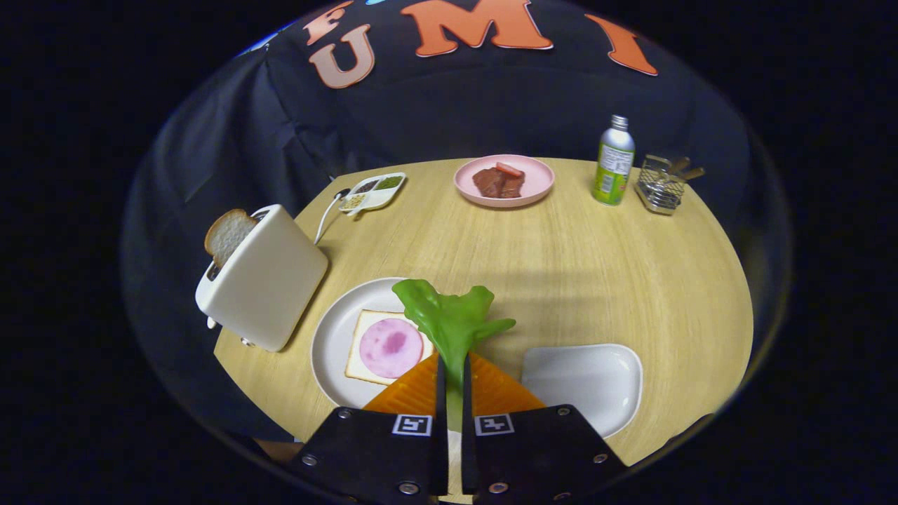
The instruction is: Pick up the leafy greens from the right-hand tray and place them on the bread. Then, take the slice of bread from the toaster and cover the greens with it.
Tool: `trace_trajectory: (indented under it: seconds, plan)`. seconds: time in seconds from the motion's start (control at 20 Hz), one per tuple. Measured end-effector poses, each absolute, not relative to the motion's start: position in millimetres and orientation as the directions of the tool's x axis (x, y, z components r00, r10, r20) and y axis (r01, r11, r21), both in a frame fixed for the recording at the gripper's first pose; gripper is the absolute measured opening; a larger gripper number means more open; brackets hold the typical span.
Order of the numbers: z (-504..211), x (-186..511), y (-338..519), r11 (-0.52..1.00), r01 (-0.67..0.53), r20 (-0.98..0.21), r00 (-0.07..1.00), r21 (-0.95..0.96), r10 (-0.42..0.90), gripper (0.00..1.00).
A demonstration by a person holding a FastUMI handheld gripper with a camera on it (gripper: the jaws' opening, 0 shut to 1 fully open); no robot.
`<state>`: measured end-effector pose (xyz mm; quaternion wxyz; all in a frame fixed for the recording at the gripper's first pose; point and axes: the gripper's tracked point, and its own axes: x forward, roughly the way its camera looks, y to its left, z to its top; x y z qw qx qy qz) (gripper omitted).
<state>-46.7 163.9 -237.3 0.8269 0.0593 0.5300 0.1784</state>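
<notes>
My gripper (453, 361) is shut on the leafy greens (449, 319), whose stem is pinched between both fingers and whose leaves fan out just ahead of the tips. Left of the fingers a round white plate (335, 337) carries a bread slice (365, 335) topped with a pink ham round (391, 347). The greens hang over the plate's right rim, beside the bread. Further left stands a white toaster (263, 277) with a bread slice (226, 236) sticking out of its slot. Right of the fingers lies the white tray (586, 382), bare.
At the table's far side sit a small divided condiment dish (373, 191) with a spoon, a pink plate of meat (504, 181), a green-labelled bottle (614, 161) and a wire basket (661, 184). The round wooden table (596, 266) ends at the black cloth wall.
</notes>
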Motion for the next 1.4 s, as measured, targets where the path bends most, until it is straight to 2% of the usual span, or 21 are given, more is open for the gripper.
trace_trajectory:
  seconds: [0.35,0.6,0.9,1.05,1.4]
  plan:
    - [-256,-42,203,0.907,-0.258,-0.857,0.318,0.332,0.405,0.08]
    - [-265,-44,213,0.899,-0.263,-0.861,0.286,0.351,0.420,0.14]
    - [-265,-48,227,0.884,-0.286,-0.852,0.276,0.369,0.445,0.28]
    - [-264,-46,226,0.892,-0.293,-0.858,0.288,0.345,0.426,0.49]
    - [-231,-27,232,0.901,-0.282,-0.841,0.346,0.329,0.415,0.71]
